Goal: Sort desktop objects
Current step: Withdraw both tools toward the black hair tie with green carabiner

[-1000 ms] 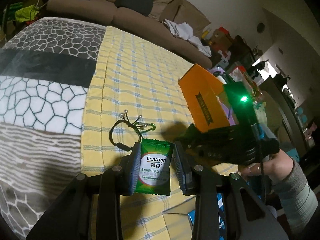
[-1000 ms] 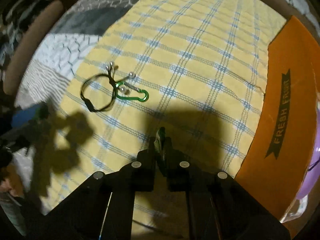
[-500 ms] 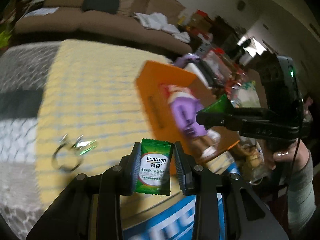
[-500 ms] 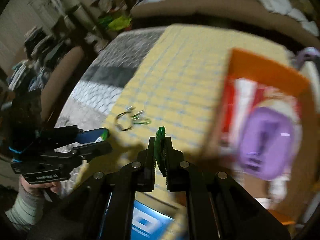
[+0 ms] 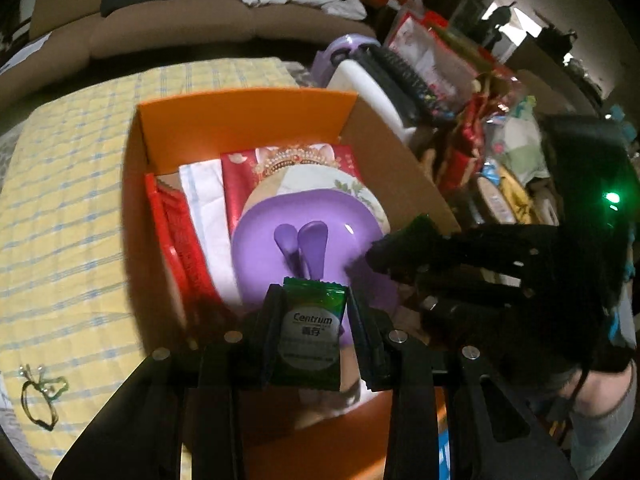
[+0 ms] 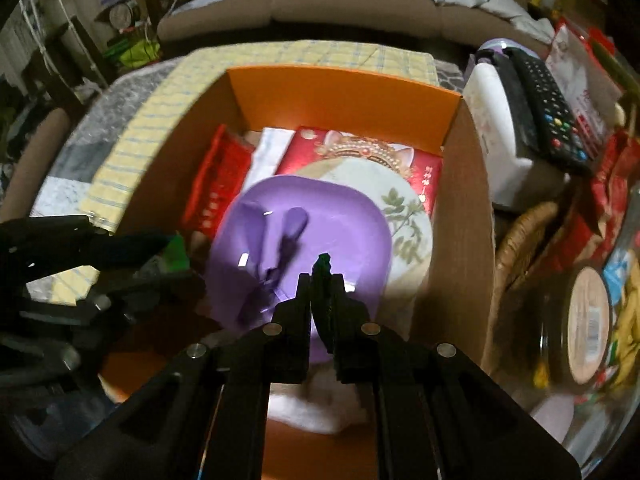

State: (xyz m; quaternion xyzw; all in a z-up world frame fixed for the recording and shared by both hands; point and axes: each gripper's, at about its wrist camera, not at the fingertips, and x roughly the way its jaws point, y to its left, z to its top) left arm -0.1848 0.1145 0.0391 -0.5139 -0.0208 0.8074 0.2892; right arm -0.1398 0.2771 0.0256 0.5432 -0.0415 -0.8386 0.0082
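Above the orange cardboard box (image 5: 244, 116), the left gripper (image 5: 313, 322) held a green foil Centrum sachet (image 5: 311, 334) by its two side edges, over the purple plastic plate (image 6: 304, 220) inside the box. The right gripper (image 6: 322, 296) hung over the same plate; its jaws were opening, with a thin green packet (image 6: 322, 261) between them, seen edge-on. Such sachets looked light, soft and a little slippery, so I think a flat pinch across the sealed edges is safest.

Box (image 5: 240, 120): on the table (image 5: 60, 208), right of the bracelet (image 5: 40, 392).
In box: plate (image 5: 280, 248) atop packets.
Right of box: remote (image 6: 548, 108).
Far: sofa (image 5: 180, 28).
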